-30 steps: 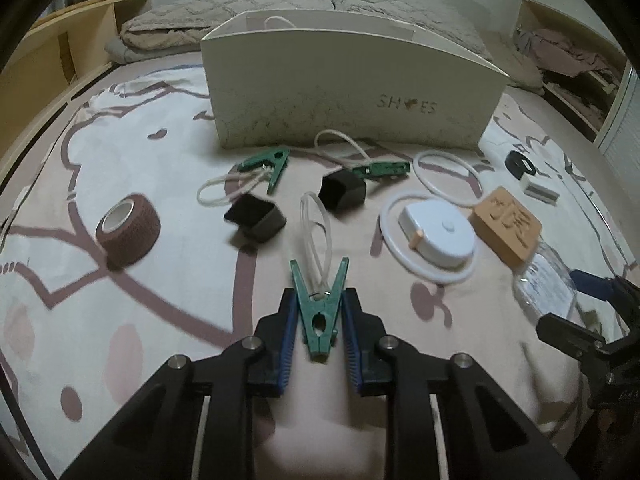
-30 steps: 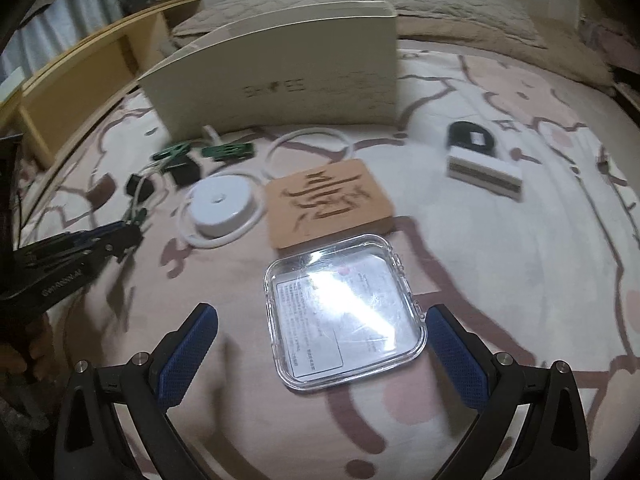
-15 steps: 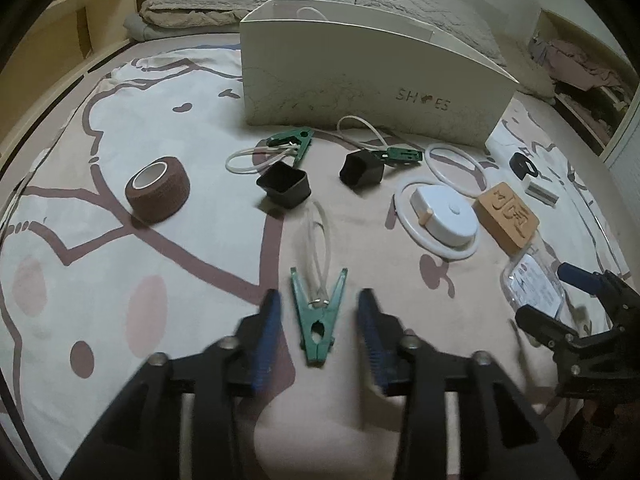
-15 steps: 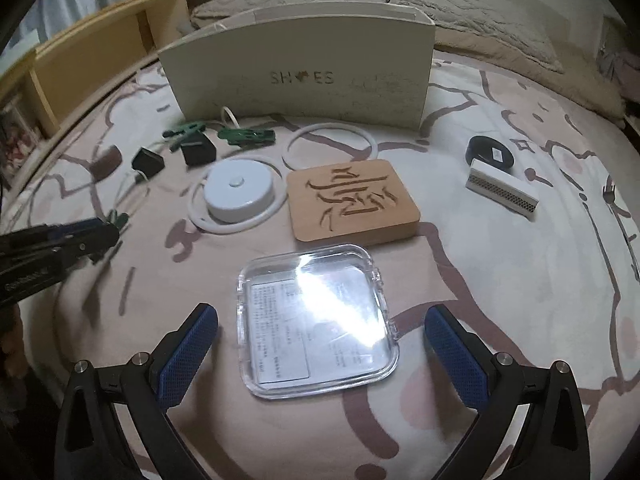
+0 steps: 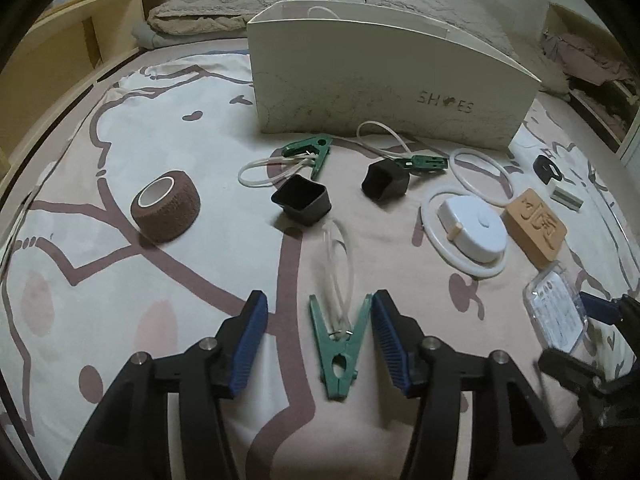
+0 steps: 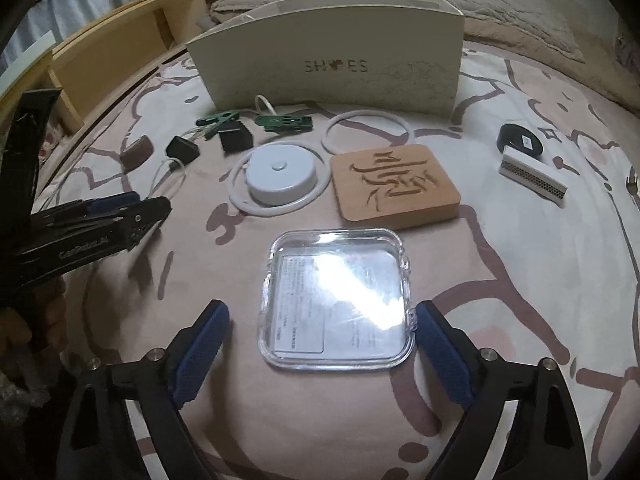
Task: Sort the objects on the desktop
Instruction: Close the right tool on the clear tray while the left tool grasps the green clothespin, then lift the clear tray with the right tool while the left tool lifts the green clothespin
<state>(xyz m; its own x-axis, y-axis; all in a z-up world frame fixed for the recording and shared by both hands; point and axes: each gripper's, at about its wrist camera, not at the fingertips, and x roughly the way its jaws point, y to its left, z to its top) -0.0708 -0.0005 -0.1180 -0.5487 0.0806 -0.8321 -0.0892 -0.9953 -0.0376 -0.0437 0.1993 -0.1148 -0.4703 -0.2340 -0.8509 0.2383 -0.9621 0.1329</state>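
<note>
Left wrist: left tool [image 5: 316, 332] has released the green clip [image 5: 339, 344], opening; right tool [image 6: 320, 344] closing around the clear case [image 6: 336, 300].

Right gripper [image 6: 320, 344] fingers closing around clear plastic case [image 6: 336, 300]; right pad possibly touching its edge, left apart.

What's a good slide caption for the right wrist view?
Right gripper jaws closing around a clear plastic case on the bedspread, cream storage box behind.
</note>
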